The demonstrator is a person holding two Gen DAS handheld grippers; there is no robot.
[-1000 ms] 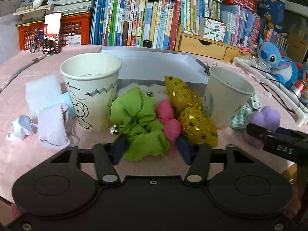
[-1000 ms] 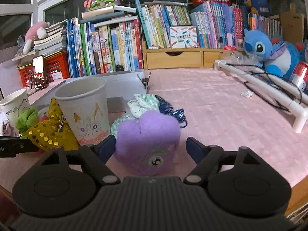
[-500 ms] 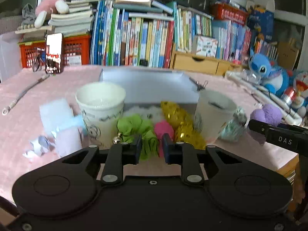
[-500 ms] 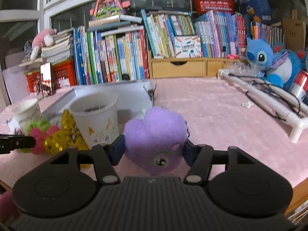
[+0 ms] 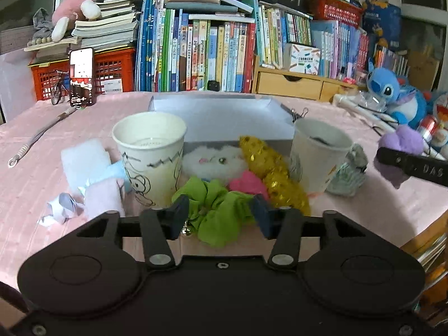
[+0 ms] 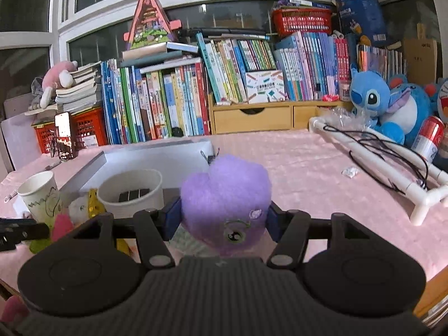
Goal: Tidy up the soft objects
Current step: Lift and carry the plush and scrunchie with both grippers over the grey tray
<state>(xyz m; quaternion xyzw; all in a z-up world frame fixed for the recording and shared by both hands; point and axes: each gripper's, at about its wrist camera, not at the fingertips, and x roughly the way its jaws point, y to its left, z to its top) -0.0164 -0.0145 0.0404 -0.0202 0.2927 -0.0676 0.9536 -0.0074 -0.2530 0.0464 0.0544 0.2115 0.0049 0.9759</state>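
My right gripper [image 6: 222, 219] is shut on a purple plush toy [image 6: 225, 198] and holds it above the pink table; it also shows in the left wrist view [image 5: 399, 151]. My left gripper [image 5: 218, 215] is open, its fingers on either side of a green scrunchie [image 5: 215, 210] that lies on the table. Behind the scrunchie lie a pink pompom [image 5: 247, 182], a gold sequin piece [image 5: 273, 172] and a white fluffy toy [image 5: 214, 161]. Two paper cups stand there, one on the left [image 5: 151, 154] and one on the right [image 5: 316, 155].
A grey open box [image 5: 221, 117] stands behind the cups. Folded cloths [image 5: 89, 168] and crumpled paper [image 5: 60, 207] lie at the left. A teal patterned cloth [image 5: 348, 175] lies by the right cup. Books, a white pipe frame [image 6: 392, 165] and a blue plush [image 6: 383, 106] line the back and right.
My right gripper has closed on the purple plush and lifted it. My left gripper shut briefly, pulled back, and is now open again around the green scrunchie.
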